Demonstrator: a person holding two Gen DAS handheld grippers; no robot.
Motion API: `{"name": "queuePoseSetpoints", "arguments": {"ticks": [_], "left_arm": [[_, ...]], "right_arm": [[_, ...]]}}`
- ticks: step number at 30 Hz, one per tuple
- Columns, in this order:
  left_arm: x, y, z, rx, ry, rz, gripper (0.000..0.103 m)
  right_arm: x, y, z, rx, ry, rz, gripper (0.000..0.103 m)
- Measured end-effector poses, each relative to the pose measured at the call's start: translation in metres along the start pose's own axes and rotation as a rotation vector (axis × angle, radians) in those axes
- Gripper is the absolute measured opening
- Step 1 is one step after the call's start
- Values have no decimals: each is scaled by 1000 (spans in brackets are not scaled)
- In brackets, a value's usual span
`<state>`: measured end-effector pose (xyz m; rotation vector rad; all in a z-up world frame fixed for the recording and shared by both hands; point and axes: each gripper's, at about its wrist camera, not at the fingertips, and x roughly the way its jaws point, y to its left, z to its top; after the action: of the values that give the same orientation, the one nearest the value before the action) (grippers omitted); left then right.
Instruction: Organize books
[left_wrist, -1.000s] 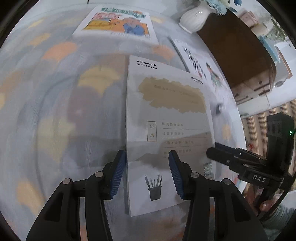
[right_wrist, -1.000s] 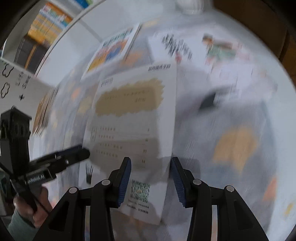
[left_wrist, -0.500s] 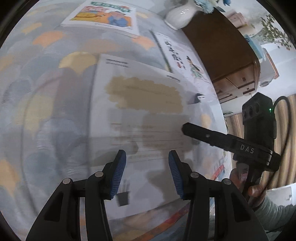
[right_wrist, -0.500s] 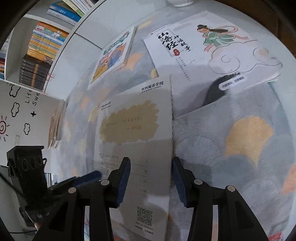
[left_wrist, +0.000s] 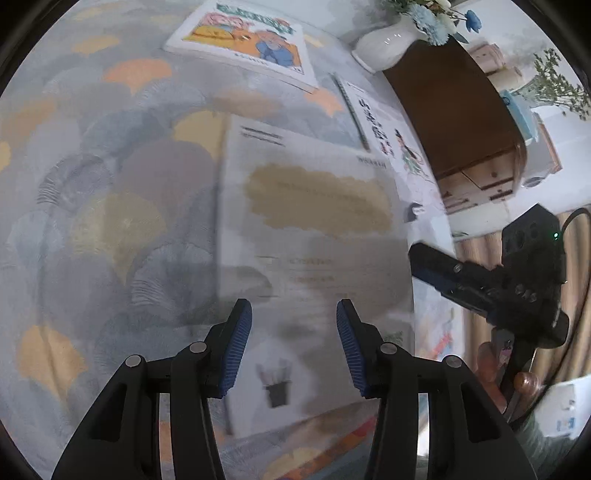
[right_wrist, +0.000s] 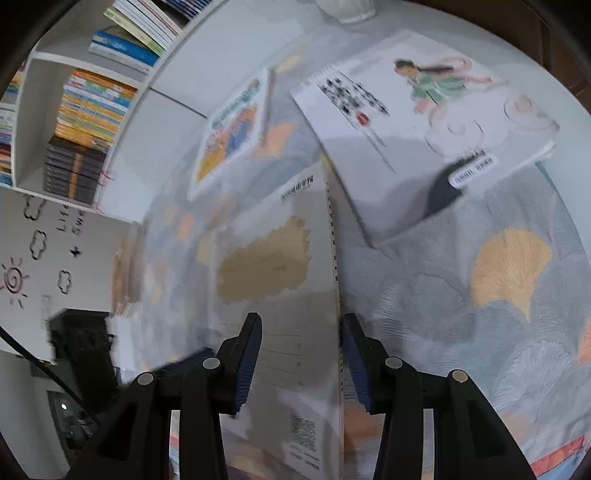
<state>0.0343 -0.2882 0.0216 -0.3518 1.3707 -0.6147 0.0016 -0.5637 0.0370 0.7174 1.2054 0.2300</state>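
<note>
A thin white booklet with a ragged tan patch on its cover (left_wrist: 317, 258) lies flat on the surface, which is draped in a grey cloth printed with orange and yellow fan shapes (left_wrist: 110, 184). Both tongs hang over its near end. The left tongs (left_wrist: 293, 347) stand partly open above the lower cover, gripping nothing. The right tongs (right_wrist: 301, 363) straddle the booklet's right edge, jaws closing slightly, pads not pressing it (likely lining up to pinch that edge). Two more books wait farther back: a cartoon-covered picture book in orange and blue (left_wrist: 247, 37) and a white book showing a figure in green robes (right_wrist: 424, 122). A white bookshelf packed with book stacks (right_wrist: 85, 110) looks the probable destination.
</note>
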Motion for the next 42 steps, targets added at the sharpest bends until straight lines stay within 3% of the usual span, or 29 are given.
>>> {"name": "queuePoseSetpoints", "arguments": {"ticks": [3,7,11,15,19,22,25,30,33,37,40,42], "left_arm": [[-6,6,-2,26,-6,10,44],[-28,37,-4,-39,-16,-26,44],[-75,74,-9,-105,-102,-52,44],[-139,112,-18,-144,-211,18,44],[-193,154,-29,-178,-294,130,44],[-210,174,-35,-169,-296,200,45],[-203,188,-41,-159,-256,190,46],[-164,184,-40,-106,-159,173,48],[-135,173,-43,-47,-91,206,50],[-122,160,-51,38,-73,250,50],[-121,160,-49,56,-65,237,50],[-121,162,-47,58,-59,216,50]], "right_arm": [[-8,24,-1,-17,-14,71,44],[-13,58,-4,-18,-41,153,45],[-14,100,-7,-15,-74,264,45],[3,151,-15,-47,-48,353,45],[40,200,-34,-110,37,393,45],[64,220,-50,-141,64,338,49],[79,220,-61,-158,53,204,61],[102,205,-78,-173,62,-10,61],[117,193,-93,-188,74,-169,61],[125,187,-110,-259,39,-277,38],[129,181,-116,-235,15,-346,36],[131,176,-120,-213,14,-335,36]]}}
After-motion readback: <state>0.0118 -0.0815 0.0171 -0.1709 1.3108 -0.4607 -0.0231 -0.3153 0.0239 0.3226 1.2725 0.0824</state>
